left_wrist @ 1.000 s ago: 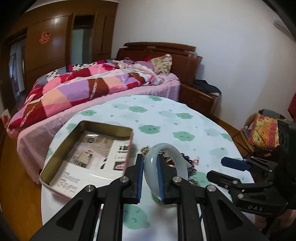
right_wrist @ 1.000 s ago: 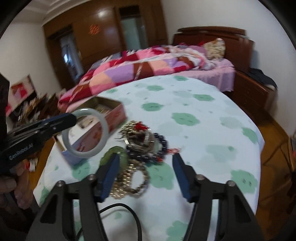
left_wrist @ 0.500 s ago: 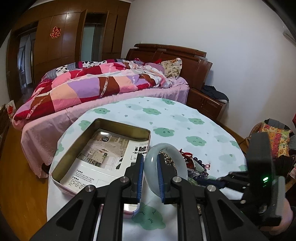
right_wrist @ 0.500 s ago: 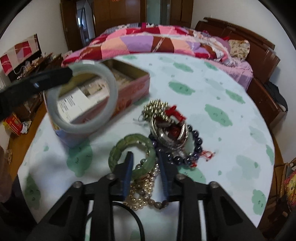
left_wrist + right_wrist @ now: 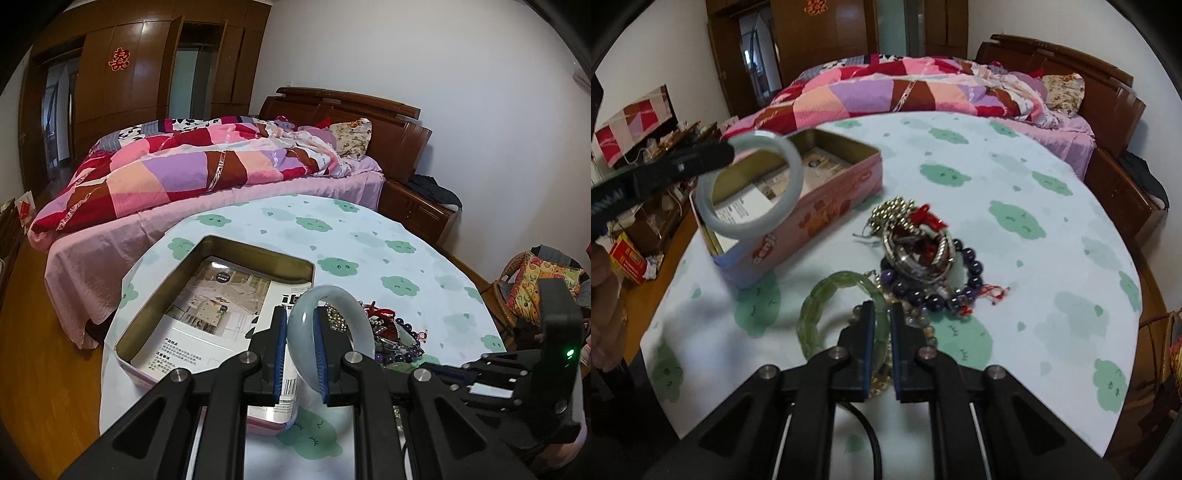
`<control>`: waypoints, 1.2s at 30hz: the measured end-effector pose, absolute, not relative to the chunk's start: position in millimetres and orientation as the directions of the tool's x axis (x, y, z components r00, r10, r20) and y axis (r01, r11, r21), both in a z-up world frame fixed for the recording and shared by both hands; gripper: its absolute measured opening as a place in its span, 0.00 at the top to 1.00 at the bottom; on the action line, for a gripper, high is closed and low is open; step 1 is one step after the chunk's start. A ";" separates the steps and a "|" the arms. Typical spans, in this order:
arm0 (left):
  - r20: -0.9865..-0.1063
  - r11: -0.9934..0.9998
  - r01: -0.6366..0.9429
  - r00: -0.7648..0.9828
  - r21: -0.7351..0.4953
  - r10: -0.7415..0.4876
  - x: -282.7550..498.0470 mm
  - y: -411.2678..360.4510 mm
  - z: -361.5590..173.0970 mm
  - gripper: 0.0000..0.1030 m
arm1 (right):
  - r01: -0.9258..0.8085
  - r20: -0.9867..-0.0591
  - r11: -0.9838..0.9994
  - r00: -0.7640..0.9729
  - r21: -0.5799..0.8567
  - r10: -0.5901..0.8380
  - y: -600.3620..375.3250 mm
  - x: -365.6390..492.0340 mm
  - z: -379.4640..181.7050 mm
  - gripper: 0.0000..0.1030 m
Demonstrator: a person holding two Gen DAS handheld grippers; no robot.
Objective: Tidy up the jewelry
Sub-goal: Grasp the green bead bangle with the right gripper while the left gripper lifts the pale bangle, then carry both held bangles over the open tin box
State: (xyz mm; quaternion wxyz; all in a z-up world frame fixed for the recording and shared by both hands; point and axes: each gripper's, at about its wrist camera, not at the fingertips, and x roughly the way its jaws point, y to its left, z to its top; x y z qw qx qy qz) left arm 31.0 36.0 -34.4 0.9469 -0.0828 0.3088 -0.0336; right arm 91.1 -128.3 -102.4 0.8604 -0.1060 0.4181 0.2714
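left gripper (image 5: 300, 338) clamps pale bangle (image 5: 334, 325) | right gripper (image 5: 882, 334) seemingly pinches green bangle (image 5: 827, 302)

Your left gripper (image 5: 300, 354) and right gripper (image 5: 882, 343): black angular frames, blue ribbed pads, silver pivot screws. Black cable (image 5: 866, 435) at 6 o'clock; green LED (image 5: 569, 353) at 3 o'clock.
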 end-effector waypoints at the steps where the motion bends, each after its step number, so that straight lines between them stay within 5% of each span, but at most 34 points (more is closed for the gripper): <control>1: -0.579 0.984 0.011 0.807 -0.177 -0.113 31.2 36.7 -34.2 0.87 | -0.555 -0.773 0.831 0.508 0.045 0.381 -129.1 91.4 -100.0 0.91; 36: -0.626 0.976 -0.108 0.779 -0.187 -0.033 76.1 101.9 -38.4 0.87 | -0.628 -0.717 0.774 0.502 0.082 0.483 -65.1 144.5 -48.0 0.91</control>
